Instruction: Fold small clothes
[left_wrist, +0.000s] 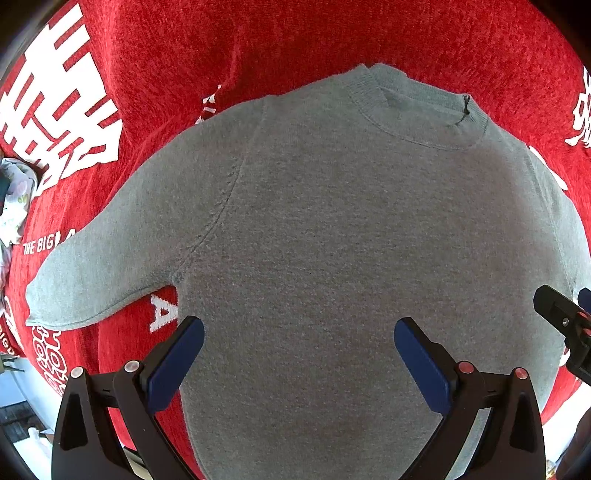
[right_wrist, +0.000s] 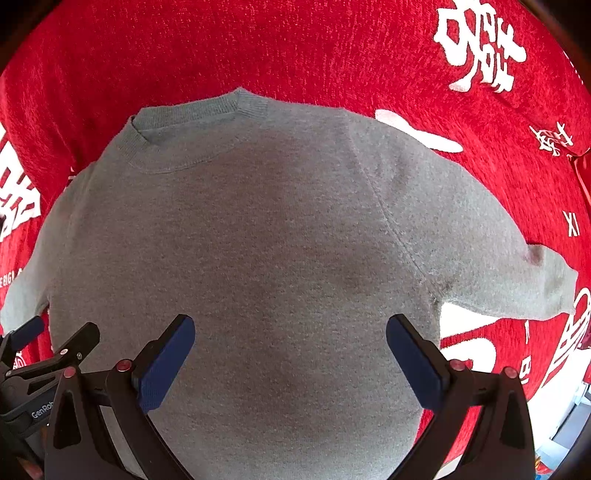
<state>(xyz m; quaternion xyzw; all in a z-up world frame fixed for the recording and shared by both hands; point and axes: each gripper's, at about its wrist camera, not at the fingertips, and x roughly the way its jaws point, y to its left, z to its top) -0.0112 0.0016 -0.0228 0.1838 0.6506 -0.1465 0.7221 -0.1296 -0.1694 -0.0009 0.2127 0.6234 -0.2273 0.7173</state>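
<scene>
Left wrist view, nearest: left tool spread wide, blue pads apart and gripping nothing, poised over the lower body of the grey sweater. Off to the right edge, black tip of the right tool, just beside the sweater's side. Farther out: sweater spread flat and face up on the red cloth, left sleeve angled out and down, cuff lying flat with bare red cloth on all sides of it. Farthest: ribbed collar, wide band of open red cloth beyond it, white lettering to the left. Desk under the cloth hidden; cannot tell its edge.

Right wrist view, nearest: right tool likewise spread wide and holding nothing, above the sweater's lower body. Left tool's black frame at the lower left, close by the sweater's side edge. Farther: right sleeve stretched outward, cuff flat on red cloth with white print under it. Farthest: collar, then clear cloth up to the frame edge.
</scene>
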